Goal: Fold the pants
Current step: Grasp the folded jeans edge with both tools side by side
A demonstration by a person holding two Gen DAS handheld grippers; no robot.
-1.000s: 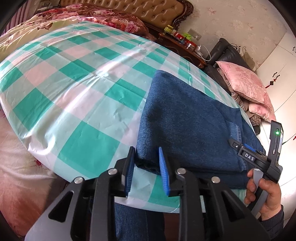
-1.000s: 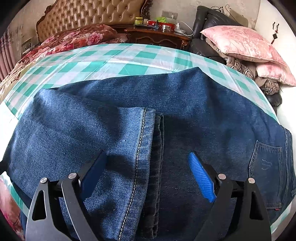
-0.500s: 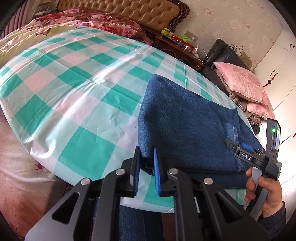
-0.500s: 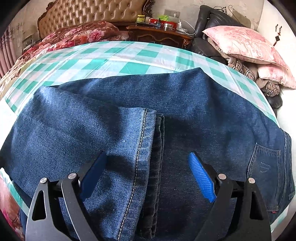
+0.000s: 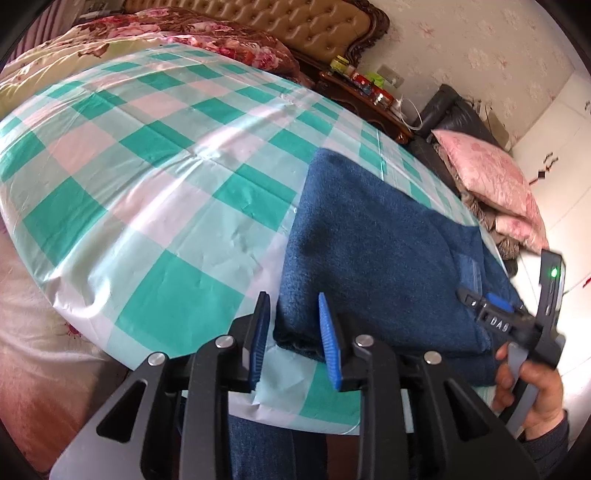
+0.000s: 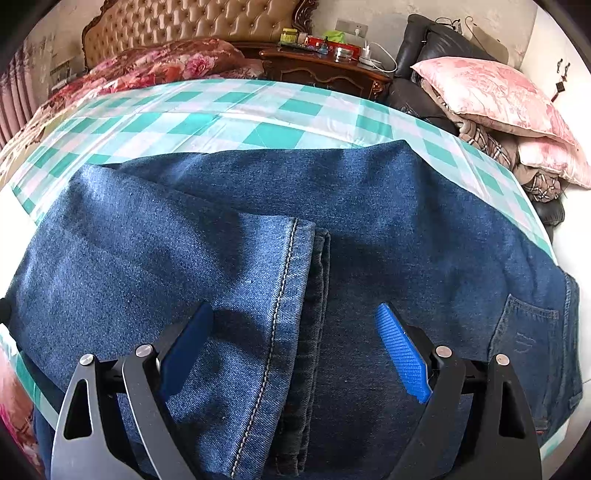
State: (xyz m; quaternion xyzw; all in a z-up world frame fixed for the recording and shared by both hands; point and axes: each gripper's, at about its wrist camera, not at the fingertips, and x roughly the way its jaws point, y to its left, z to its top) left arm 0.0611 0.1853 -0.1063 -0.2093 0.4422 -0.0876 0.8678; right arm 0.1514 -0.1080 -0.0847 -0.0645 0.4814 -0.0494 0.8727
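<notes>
Denim pants (image 6: 369, 206) lie folded on my checked desk (image 5: 155, 184); left tongs (image 5: 293, 339) and right tongs (image 6: 295, 350) gape, holding nothing.

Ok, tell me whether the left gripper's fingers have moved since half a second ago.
Yes. The left gripper has opened: its fingers now stand apart around the folded corner of the jeans, instead of nearly pinched together.

Green-checked cloth (image 5: 155, 192), pink pillow (image 6: 491, 92), tufted headboard (image 6: 184, 26).

A tan, buttoned headboard (image 6: 192, 26) is standing by the pale flowery wall (image 5: 480, 48). Pink pillows (image 6: 491, 92) are lying on a black leather chair (image 6: 432, 44), beside a dark wooden nightstand (image 6: 325, 74).
</notes>
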